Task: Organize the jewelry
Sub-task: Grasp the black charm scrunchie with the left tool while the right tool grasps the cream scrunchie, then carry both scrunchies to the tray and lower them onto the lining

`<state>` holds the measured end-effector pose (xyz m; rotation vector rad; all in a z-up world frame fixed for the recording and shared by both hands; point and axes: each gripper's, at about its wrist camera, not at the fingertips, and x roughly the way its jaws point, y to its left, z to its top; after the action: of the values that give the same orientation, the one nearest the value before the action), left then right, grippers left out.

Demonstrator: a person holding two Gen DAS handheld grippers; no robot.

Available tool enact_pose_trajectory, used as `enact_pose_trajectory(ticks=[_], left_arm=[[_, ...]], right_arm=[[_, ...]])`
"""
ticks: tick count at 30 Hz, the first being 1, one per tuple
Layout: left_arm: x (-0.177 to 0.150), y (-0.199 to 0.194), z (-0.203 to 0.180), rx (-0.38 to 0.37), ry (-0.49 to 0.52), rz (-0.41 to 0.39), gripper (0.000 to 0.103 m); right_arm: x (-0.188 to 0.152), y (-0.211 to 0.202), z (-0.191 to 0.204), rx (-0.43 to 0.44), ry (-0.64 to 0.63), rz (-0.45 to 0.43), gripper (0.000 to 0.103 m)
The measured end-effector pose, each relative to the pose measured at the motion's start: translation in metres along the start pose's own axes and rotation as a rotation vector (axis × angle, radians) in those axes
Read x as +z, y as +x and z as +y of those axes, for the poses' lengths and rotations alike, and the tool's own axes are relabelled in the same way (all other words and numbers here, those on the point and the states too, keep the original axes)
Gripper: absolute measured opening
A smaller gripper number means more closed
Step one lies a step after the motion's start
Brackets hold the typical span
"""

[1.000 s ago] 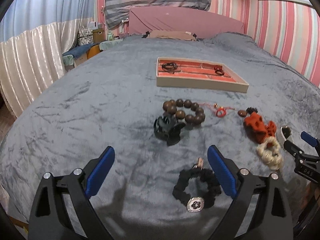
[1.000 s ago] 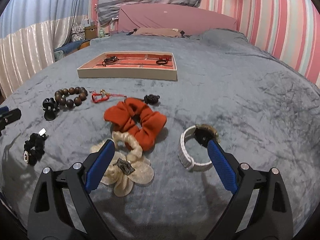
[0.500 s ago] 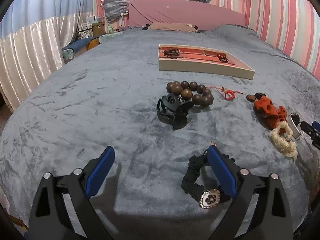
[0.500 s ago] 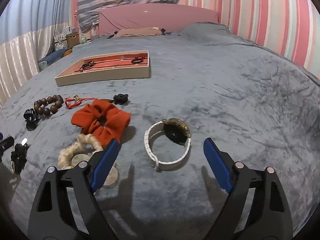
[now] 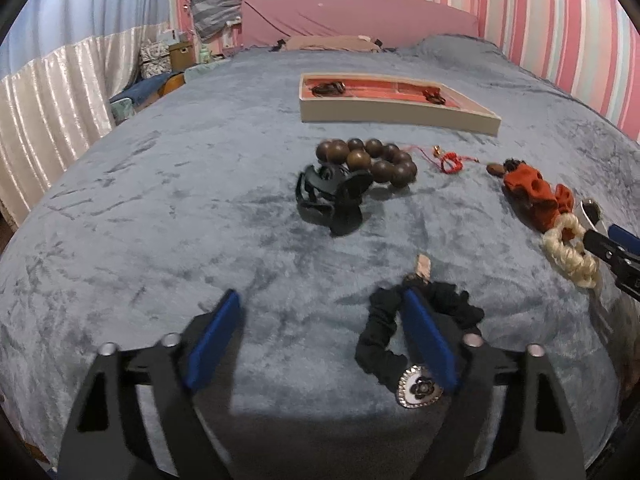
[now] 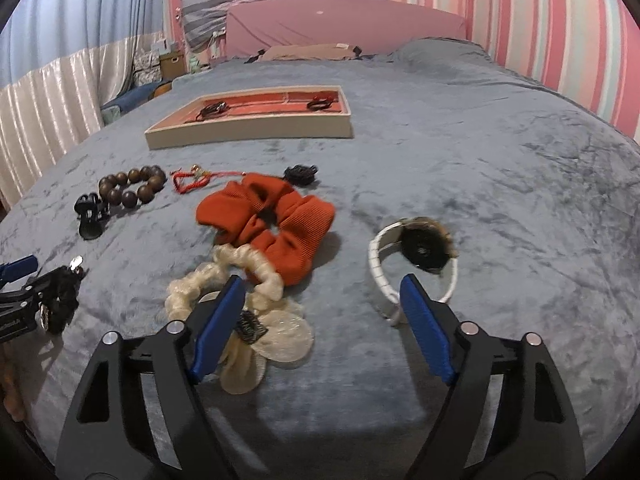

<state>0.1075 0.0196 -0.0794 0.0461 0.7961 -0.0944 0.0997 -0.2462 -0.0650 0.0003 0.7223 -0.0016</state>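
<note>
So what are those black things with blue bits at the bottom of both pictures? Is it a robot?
Not a robot. A person holds two grabbing tools, one in each hand, and each tool has a camera looking along its two blue-padded fingers. One picture is from the left tool, the other from the right tool.

They are over a grey blanket on a bed. On it lie a black scrunchie, a black hair claw, brown beads, a red cord, an orange scrunchie, a cream scrunchie and a white watch. Farther back is a tray for tidying them into.

Nothing is held yet. Both tools' fingers are closing: the left at the black scrunchie, the right between the cream scrunchie and the watch.
</note>
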Motion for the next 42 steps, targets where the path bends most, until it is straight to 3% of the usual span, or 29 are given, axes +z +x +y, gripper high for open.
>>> enact_pose_trajectory(ticks=[1, 5, 9, 15, 22, 27, 29, 42], left_arm=[[-0.001, 0.004, -0.001, -0.004, 0.004, 0.014, 0.066], [-0.002, 0.006, -0.002, -0.014, 0.010, 0.018, 0.060], [-0.005, 0.002, -0.006, -0.030, 0.017, 0.020, 0.046], [-0.007, 0.002, -0.004, -0.056, -0.002, 0.014, 0.036], [-0.004, 0.007, -0.003, -0.072, -0.019, 0.015, 0.020], [-0.004, 0.007, -0.002, -0.071, -0.020, 0.014, 0.017], [-0.004, 0.007, -0.002, -0.070, -0.021, 0.014, 0.015], [0.007, -0.003, -0.002, -0.080, -0.024, -0.015, 0.013]], right_arm=[[0.000, 0.001, 0.002, 0.001, -0.001, 0.005, 0.076], [0.000, 0.008, 0.006, 0.006, 0.010, 0.031, 0.068], [-0.003, 0.009, 0.011, 0.013, 0.004, 0.038, 0.064], [-0.007, 0.012, 0.014, 0.044, 0.015, 0.053, 0.051], [-0.009, 0.012, 0.021, 0.082, 0.010, 0.050, 0.027], [-0.009, 0.010, 0.022, 0.087, 0.010, 0.042, 0.019], [-0.009, 0.007, 0.021, 0.092, 0.022, 0.030, 0.011], [0.002, -0.012, 0.011, 0.091, 0.038, -0.032, 0.010]])
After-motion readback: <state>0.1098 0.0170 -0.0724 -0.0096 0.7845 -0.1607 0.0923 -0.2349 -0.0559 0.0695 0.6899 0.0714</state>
